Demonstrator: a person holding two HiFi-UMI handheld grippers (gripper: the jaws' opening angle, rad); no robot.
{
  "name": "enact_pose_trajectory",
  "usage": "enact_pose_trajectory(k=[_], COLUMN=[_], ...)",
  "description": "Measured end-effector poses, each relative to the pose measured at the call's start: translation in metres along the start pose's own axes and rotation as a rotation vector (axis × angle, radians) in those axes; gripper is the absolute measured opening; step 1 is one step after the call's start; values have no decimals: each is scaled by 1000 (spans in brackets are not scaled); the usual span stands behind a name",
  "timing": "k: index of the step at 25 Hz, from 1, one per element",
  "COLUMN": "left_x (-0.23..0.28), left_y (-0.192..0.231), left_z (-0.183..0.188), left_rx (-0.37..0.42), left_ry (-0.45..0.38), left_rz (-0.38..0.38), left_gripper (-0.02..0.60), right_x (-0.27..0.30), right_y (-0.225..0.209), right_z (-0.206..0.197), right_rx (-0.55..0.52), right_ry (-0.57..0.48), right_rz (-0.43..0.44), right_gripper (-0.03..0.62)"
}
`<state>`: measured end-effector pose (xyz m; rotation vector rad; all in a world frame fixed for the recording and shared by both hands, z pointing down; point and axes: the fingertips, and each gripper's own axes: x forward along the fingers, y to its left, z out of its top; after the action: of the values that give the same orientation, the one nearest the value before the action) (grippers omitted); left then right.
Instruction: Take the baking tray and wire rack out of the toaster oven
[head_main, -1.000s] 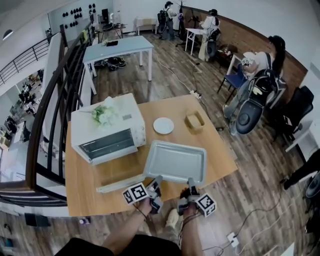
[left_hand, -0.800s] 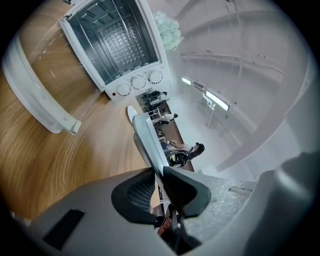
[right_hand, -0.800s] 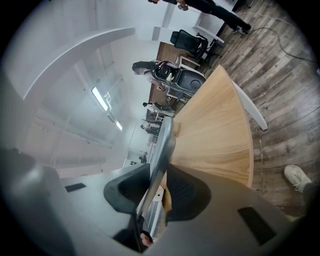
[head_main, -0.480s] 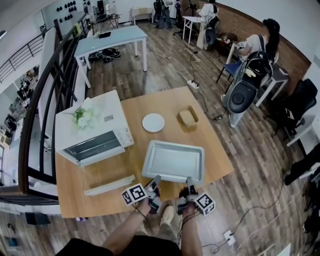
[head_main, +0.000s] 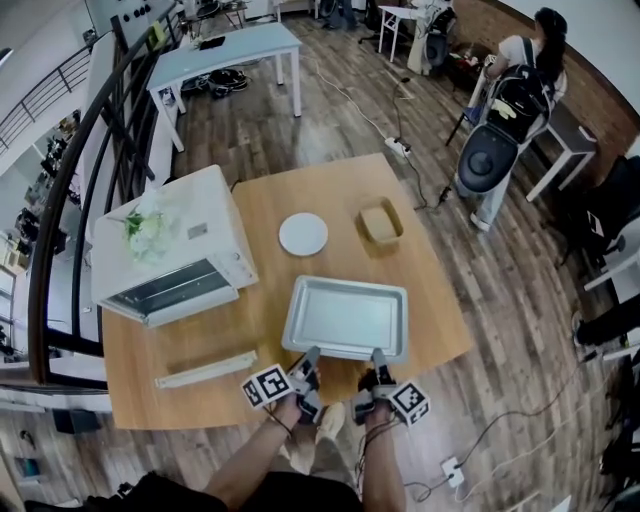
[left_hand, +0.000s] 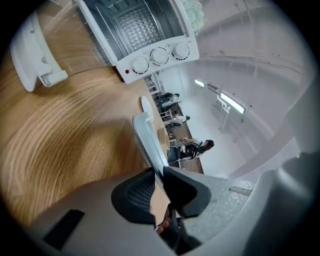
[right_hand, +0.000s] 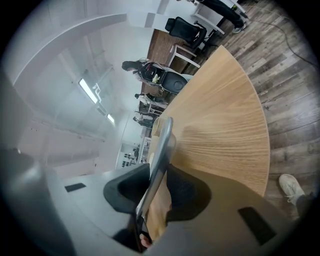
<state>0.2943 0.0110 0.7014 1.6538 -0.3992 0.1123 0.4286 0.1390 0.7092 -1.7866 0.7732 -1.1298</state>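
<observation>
The grey metal baking tray (head_main: 347, 318) hangs level just above the wooden table (head_main: 440, 300), near its front edge. My left gripper (head_main: 311, 360) is shut on the tray's near rim (left_hand: 150, 145) at the left. At the right of that same rim (right_hand: 161, 150) my right gripper (head_main: 378, 361) is shut. The white toaster oven (head_main: 170, 255) stands at the table's left with its mouth facing me; its knobs (left_hand: 160, 56) and a wire rack (left_hand: 135, 27) inside show in the left gripper view.
A white plate (head_main: 303, 233) and a small wooden box (head_main: 381, 224) lie behind the tray. The oven's door (head_main: 205, 369) lies flat at the front left. A white bouquet (head_main: 145, 228) rests on the oven. People and chairs are beyond the table.
The tray has come toward me and sunk closer to the table, both grippers still clamped on its near rim. The head camera has tilted, so the oven and table sit lower in view.
</observation>
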Motion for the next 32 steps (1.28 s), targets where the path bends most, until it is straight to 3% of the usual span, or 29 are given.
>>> enact_pose_trajectory(k=[8, 12, 21, 28, 32], left_x=[16, 23, 36, 38, 39], left_y=[16, 24, 36, 46, 48], left_z=[7, 6, 14, 11, 11], left_rx=[30, -7, 8, -33, 0], left_ry=[-17, -20, -32, -26, -4], left_rz=[36, 55, 84, 122, 159], left_gripper=[51, 50, 49, 51, 62], right_x=[22, 30, 45, 48, 46], right_y=[-20, -26, -38, -42, -49], right_z=[1, 1, 0, -4, -6], right_rx=[7, 12, -5, 24, 43], right_ry=[36, 47, 73, 86, 91], right_rz=[-32, -49, -78, -113, -139], right_gripper=[104, 106, 109, 117, 138])
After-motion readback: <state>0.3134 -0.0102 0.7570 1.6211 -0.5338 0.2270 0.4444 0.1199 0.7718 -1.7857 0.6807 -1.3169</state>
